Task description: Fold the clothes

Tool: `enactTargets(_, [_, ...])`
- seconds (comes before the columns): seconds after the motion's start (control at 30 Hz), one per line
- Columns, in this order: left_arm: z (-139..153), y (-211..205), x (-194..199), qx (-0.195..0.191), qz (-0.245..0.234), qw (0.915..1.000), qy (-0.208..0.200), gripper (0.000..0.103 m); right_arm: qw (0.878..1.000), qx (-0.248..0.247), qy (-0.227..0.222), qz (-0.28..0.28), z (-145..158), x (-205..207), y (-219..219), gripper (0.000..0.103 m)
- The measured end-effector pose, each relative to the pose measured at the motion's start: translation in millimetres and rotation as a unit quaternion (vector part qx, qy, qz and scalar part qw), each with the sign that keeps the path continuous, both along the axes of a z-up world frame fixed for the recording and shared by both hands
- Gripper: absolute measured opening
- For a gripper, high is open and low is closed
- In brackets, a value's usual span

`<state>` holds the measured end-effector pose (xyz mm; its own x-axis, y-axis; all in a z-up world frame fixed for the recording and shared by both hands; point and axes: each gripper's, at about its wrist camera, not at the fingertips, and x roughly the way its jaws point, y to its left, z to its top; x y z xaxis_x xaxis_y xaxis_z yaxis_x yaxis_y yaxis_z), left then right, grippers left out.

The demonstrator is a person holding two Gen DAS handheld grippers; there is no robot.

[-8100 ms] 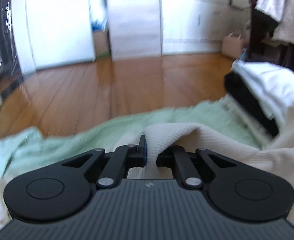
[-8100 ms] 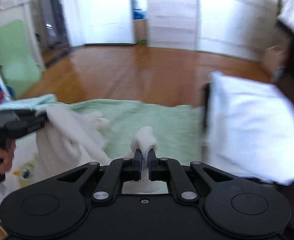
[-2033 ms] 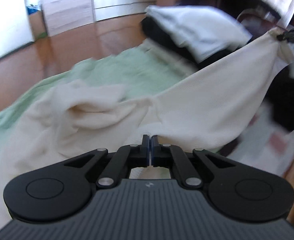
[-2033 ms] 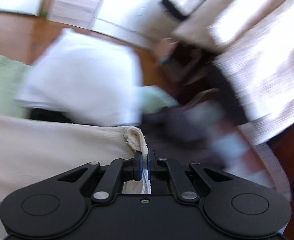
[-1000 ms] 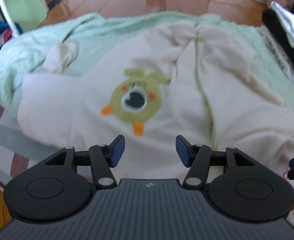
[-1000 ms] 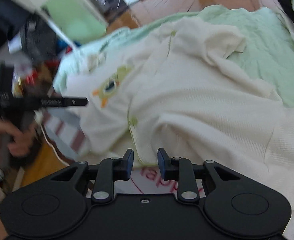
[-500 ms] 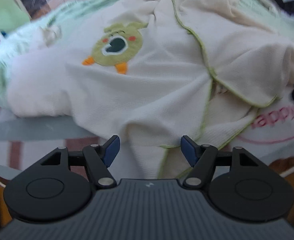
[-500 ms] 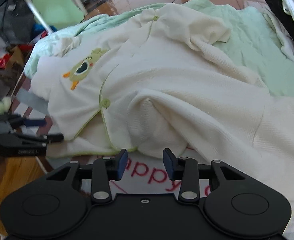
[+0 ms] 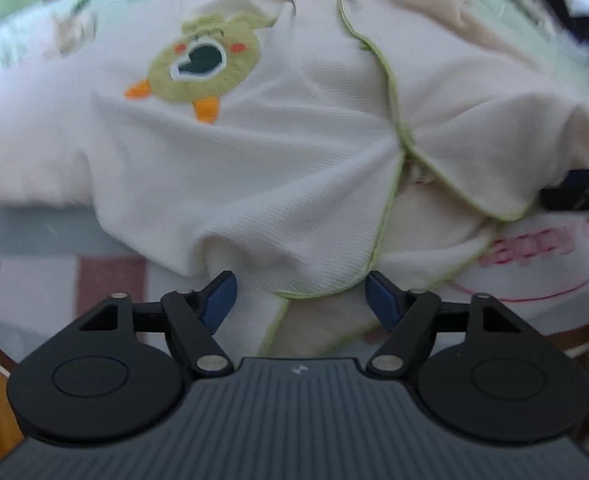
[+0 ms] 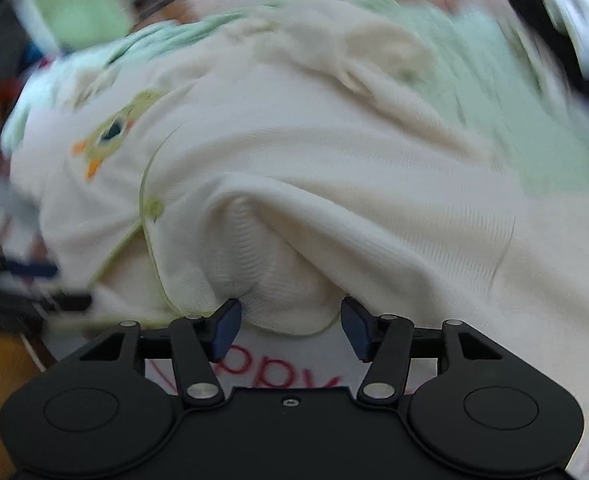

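A: Step in hand, I'd say: the cream baby shirt [image 9: 278,168] is spread front-up on the green blanket [image 10: 506,92], duck patch [image 9: 202,64] showing. Both grippers sit at its near hem.

B: Left gripper [image 9: 300,300]?

A: Jaws have just been opening, now wide; the green-trimmed hem corner lies between them, pads clear of it.

B: Right gripper [image 10: 290,328]?

A: Also just been opening, moderately wide, straddling a hem bulge, nothing pinched.

B: Next move?

A: Probably close on the hem and carry it toward the collar.
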<state>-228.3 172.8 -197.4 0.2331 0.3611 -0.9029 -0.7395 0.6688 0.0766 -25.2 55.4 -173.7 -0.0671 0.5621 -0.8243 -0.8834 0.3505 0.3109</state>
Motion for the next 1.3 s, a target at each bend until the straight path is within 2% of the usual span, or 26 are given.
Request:
enactTargets(0.03, [-2.6, -0.7, 2.4, 0.012, -0.008, 0.9998, 0.014, 0.090, 0.999, 0.007, 0.040, -0.023, -3.6, 6.8, -2.0, 0.060])
enactTargets(0.07, [-5.0, -0.9, 4.2, 0.021, -0.016, 0.9994, 0.024, 0.090, 0.998, 0.014, 0.048, -0.033, -7.1, 9.3, -3.4, 0.060])
enactTargets(0.13, [-6.1, 2.1, 2.8, 0.020, -0.021, 0.9994, 0.019, 0.086, 0.996, 0.027, 0.063, -0.054, -13.7, 14.0, -6.0, 0.060])
enactTargets(0.17, [-5.8, 4.0, 1.8, 0.018, -0.022, 0.9995, 0.013, 0.066, 0.998, 0.030, 0.035, -0.046, -14.8, 10.2, -3.8, 0.060])
enactTargets(0.2, [-4.5, 6.1, 0.7, 0.019, -0.020, 0.9996, 0.007, 0.040, 0.999, 0.033, 0.007, -0.038, -15.7, 6.3, -1.4, 0.060])
enactTargets(0.23, [-0.1, 8.1, -0.1, 0.026, -0.013, 0.9996, 0.001, 0.025, 0.999, 0.030, -0.026, -0.026, -15.1, -0.2, 4.1, 0.059])
enactTargets(0.27, [5.9, 8.5, -0.5, 0.036, -0.009, 0.9993, -0.005, 0.005, 0.998, 0.017, -0.065, -0.006, -14.2, -8.0, 13.1, 0.053])
enactTargets(0.3, [14.3, 8.4, -1.6, 0.053, -0.009, 0.9984, -0.014, 0.005, 0.996, 0.005, -0.091, 0.018, -11.9, -14.3, 20.9, 0.025])
enactTargets(0.33, [24.2, 8.6, -3.6, 0.068, -0.008, 0.9973, -0.025, 0.005, 0.994, -0.003, -0.098, 0.043, -8.3, -16.1, 25.9, 0.014])
enactTargets(0.4, [51.4, 11.0, -12.8, 0.081, -0.005, 0.9949, -0.060, 0.005, 0.995, -0.005, -0.080, 0.064, 8.9, -10.1, 26.2, 0.014])
enactTargets(0.5, [87.9, 15.7, -29.2, 0.080, -0.008, 0.9915, -0.102, 0.005, 0.997, 0.011, 0.004, 0.079, 45.2, 14.1, 11.0, 0.013])
enactTargets(0.6, [104.5, 9.6, -40.0, 0.071, -0.028, 0.9919, -0.102, 0.005, 0.991, 0.011, 0.089, 0.104, 70.9, 30.1, -5.9, 0.013])
enactTargets(0.7, [112.3, 2.5, -48.7, 0.062, -0.047, 0.9913, -0.106, 0.005, 0.974, 0.022, 0.184, 0.128, 84.5, 30.9, -17.6, 0.013])
enactTargets(0.8, [117.3, -4.9, -56.7, 0.054, -0.067, 0.9901, -0.111, 0.006, 0.968, -0.017, 0.200, 0.154, 78.8, 18.2, -27.8, 0.013])
enactTargets(0.87, [113.8, -6.1, -62.0, 0.043, -0.063, 0.9909, -0.111, 0.006, 0.967, -0.050, 0.176, 0.180, 66.9, 8.1, -32.1, 0.013])
enactTargets(0.9, [106.1, -4.5, -63.1, 0.025, -0.056, 0.9925, -0.106, 0.006, 0.965, -0.064, 0.184, 0.177, 58.7, 8.1, -32.3, 0.012])
enactTargets(0.97, [81.2, -1.5, -60.9, -0.033, -0.053, 0.9949, -0.079, 0.007, 0.960, -0.091, 0.200, 0.172, 42.5, 8.0, -32.7, 0.012])
enactTargets(1.03, [56.6, -3.7, -58.5, -0.076, -0.042, 0.9951, -0.048, 0.009, 0.962, -0.106, 0.169, 0.186, 32.9, 2.6, -30.6, 0.013])
enactTargets(1.07, [50.8, -5.3, -57.4, -0.091, -0.042, 0.9940, -0.043, 0.013, 0.961, -0.121, 0.157, 0.191, 27.7, -1.5, -28.3, 0.013])
enactTargets(1.13, [47.5, -5.1, -57.0, -0.112, -0.042, 0.9919, -0.043, 0.022, 0.956, -0.136, 0.171, 0.197, 21.1, -4.6, -25.4, 0.016])
enactTargets(1.17, [52.2, -3.6, -57.1, -0.114, -0.043, 0.9913, -0.048, 0.034, 0.954, -0.140, 0.180, 0.194, 21.2, -3.8, -24.2, 0.019])
enactTargets(1.2, [59.4, -0.7, -58.4, -0.108, -0.044, 0.9918, -0.053, 0.054, 0.955, -0.149, 0.166, 0.194, 23.6, -2.8, -20.6, 0.025])
enactTargets(1.23, [66.4, 2.2, -59.2, -0.101, -0.046, 0.9923, -0.056, 0.065, 0.956, -0.159, 0.150, 0.195, 26.1, -2.1, -17.1, 0.041])
enactTargets(1.27, [72.7, 4.8, -58.2, -0.091, -0.048, 0.9932, -0.055, 0.081, 0.959, -0.171, 0.088, 0.208, 31.2, -6.8, -14.0, 0.045])
enactTargets(1.3, [78.7, 7.3, -56.4, -0.078, -0.052, 0.9944, -0.050, 0.082, 0.963, -0.165, 0.038, 0.209, 35.5, -6.9, -12.1, 0.045])
